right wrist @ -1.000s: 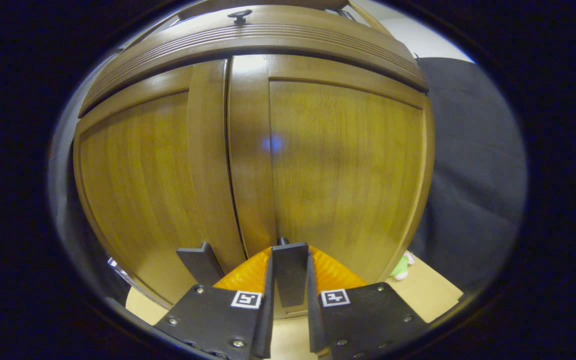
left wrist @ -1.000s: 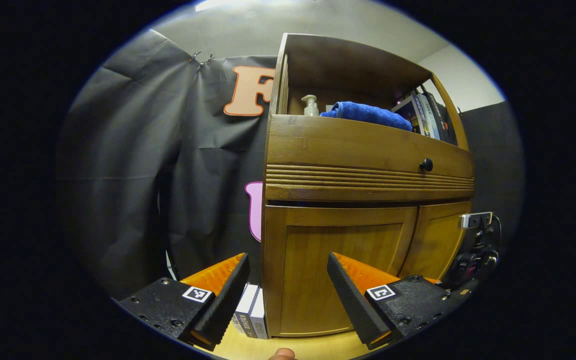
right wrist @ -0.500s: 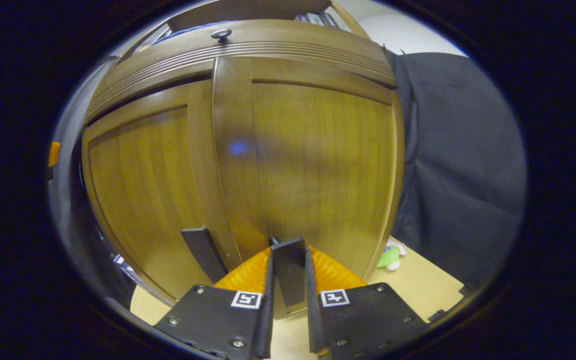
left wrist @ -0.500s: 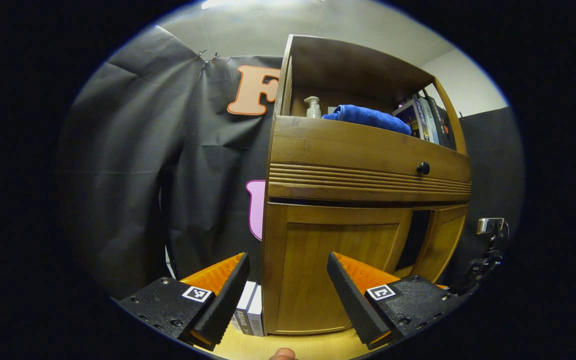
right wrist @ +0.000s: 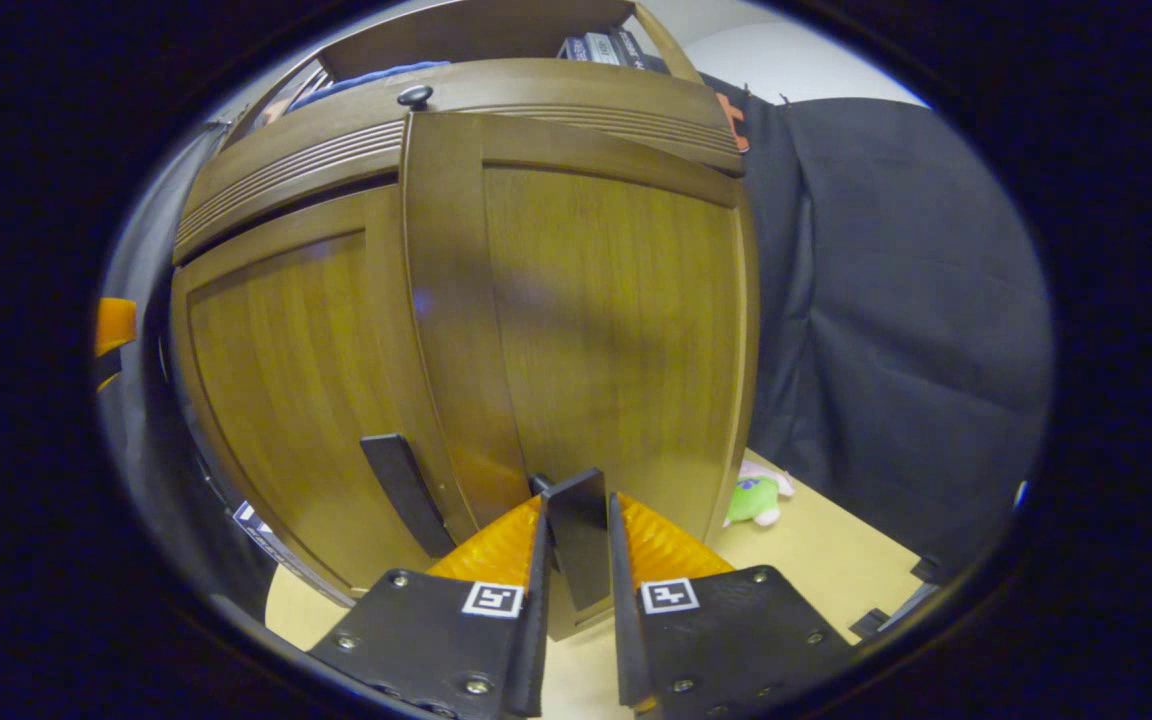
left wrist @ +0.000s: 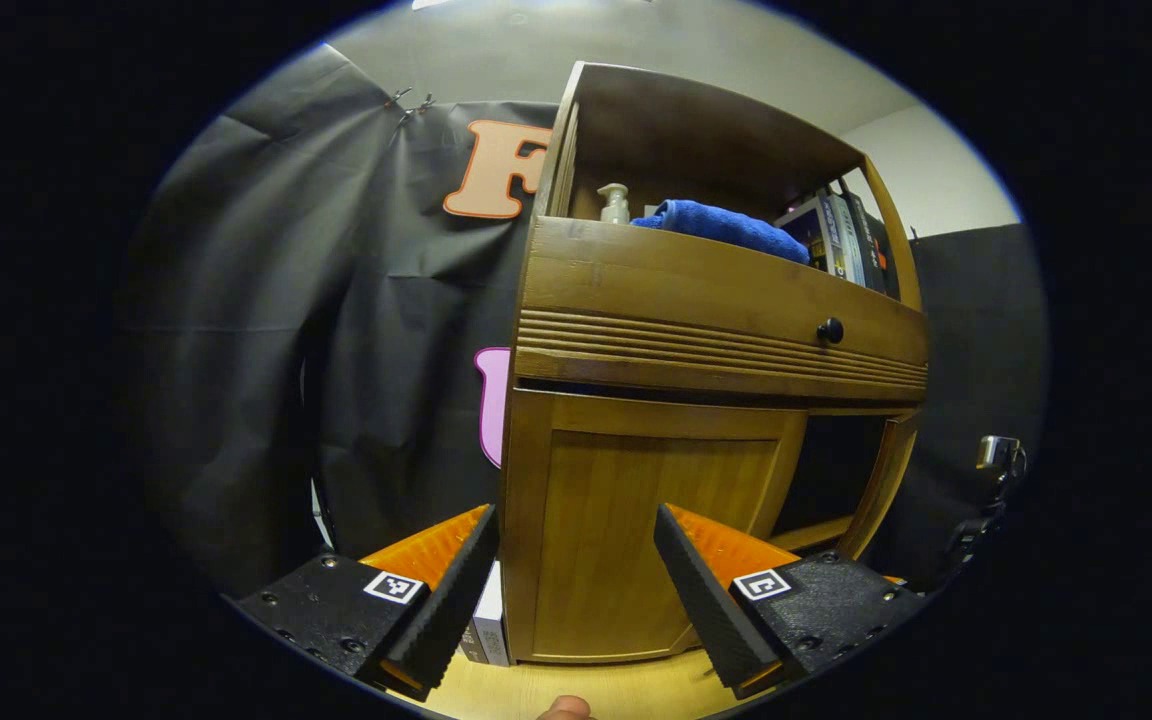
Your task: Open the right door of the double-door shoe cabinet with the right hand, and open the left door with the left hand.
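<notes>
The shoe cabinet (left wrist: 716,340) stands on a pale wooden floor (right wrist: 816,570) against the black cloth wall, and has two lower doors under one drawer (left wrist: 726,300) with one round dark knob (left wrist: 829,330). Each door carries one flat dark handle. The right door (right wrist: 616,320) is swung out from the cabinet front; in the left gripper view its place shows as a dark opening (left wrist: 831,470) with a shelf edge low inside. The left door (left wrist: 636,530) lies flat and closed in its frame, and its handle (right wrist: 404,492) shows in the right gripper view near the doors' meeting edge.

The right gripper (right wrist: 576,560) is narrowed onto the right door's handle (right wrist: 578,535), one finger pressing each flat side of it. The left gripper (left wrist: 576,580) stands wide, holding nothing and touching nothing, set back in front of the closed left door. A fingertip of the person (left wrist: 564,708) shows at the bottom edge of that view. The right gripper's body also appears far off at the right of the left gripper view.

In the open shelf above the drawer sit one pump bottle (left wrist: 614,204), one folded blue towel (left wrist: 721,228) and a row of upright books (left wrist: 836,245). A few small boxes (left wrist: 488,630) stand on the floor at the cabinet's left corner. One green and pink soft toy (right wrist: 756,493) lies on the floor beyond the right door.
</notes>
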Tool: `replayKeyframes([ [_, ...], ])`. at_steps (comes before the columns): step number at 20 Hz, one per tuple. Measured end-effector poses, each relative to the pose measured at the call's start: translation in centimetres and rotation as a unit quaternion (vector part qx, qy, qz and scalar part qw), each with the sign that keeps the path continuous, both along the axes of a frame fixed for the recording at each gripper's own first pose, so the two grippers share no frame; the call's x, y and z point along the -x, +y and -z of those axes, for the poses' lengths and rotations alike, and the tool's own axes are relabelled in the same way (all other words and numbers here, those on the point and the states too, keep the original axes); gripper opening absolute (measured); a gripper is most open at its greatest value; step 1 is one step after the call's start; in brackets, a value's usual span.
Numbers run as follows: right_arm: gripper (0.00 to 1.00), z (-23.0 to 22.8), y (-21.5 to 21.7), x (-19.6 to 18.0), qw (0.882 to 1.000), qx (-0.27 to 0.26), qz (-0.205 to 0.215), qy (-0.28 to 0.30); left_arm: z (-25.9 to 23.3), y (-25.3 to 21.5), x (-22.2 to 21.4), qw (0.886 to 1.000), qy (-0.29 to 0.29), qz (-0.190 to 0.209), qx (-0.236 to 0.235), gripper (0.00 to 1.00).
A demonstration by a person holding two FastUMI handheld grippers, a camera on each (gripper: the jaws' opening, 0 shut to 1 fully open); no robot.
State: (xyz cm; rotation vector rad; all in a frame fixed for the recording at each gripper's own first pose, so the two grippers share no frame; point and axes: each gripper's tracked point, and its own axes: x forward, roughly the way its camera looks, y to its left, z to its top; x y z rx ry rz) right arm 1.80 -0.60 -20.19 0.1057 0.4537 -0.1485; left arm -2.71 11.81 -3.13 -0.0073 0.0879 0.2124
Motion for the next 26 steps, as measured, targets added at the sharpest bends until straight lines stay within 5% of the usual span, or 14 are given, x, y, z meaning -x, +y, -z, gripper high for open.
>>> replayKeyframes([
  [11,0.29,-1.3,-4.4,4.9,0.998,0.028,0.052,-0.006,1.3,-5.4,-1.0,0.997,0.011,0.077,-0.025,0.96],
  [26,0.28,-2.9,-11.8,8.9,0.990,0.045,0.137,-0.006,2.4,-8.6,-1.1,0.994,0.021,0.110,-0.016,0.96],
])
